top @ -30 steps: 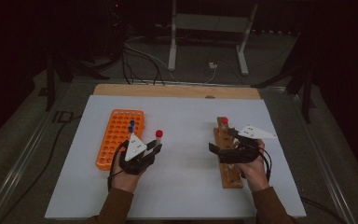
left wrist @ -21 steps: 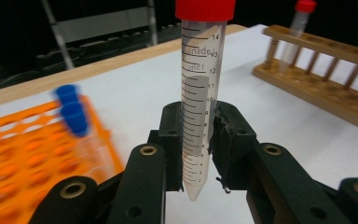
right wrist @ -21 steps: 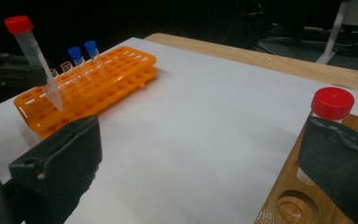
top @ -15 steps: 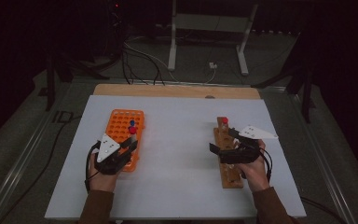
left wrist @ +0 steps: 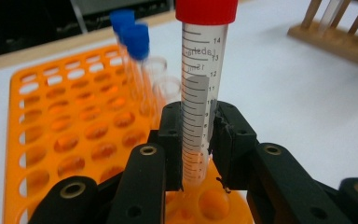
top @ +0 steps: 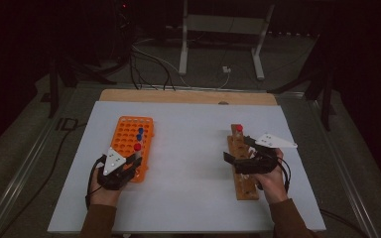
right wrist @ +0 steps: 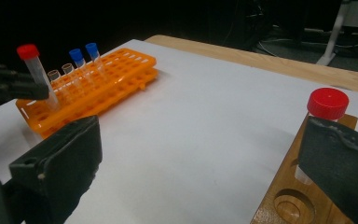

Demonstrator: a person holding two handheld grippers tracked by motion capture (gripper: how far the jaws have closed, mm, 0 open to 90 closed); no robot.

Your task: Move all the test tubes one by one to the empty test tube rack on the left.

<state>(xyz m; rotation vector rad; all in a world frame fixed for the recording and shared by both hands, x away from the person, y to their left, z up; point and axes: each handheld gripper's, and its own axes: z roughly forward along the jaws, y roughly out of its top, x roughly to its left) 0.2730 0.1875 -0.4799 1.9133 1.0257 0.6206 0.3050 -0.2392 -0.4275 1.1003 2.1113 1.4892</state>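
The red-capped graduated tube (left wrist: 200,93) stands upright, pinched low on its barrel by the fingers (left wrist: 170,140) of the left gripper (top: 131,159), its rounded tip hanging just over a hole at the near right corner of the orange tube rack (top: 131,144). Seen from above, that puts tube and gripper at about seven o'clock on the white surface (top: 188,148), with the rack running away from the person toward eleven. Two blue-capped tubes (left wrist: 133,35) and a pair of uncapped ones (left wrist: 161,77) already sit in holes farther up the rack, just beyond the held one. To my eye the step in hand is seating this tube: it looks lined up above the hole but not yet down in it. The next move calls for a straight, slow descent with the barrel kept vertical so the tip finds the hole and not the orange webbing between holes, then a release once the tube rests on its own. Over at about four o'clock lies the wooden rack (top: 242,163), with one more red-capped tube (right wrist: 327,105) standing at its far end. The right gripper (top: 238,161) hovers over that rack with its fingers spread wide and nothing between them, the waiting tube just beyond them.
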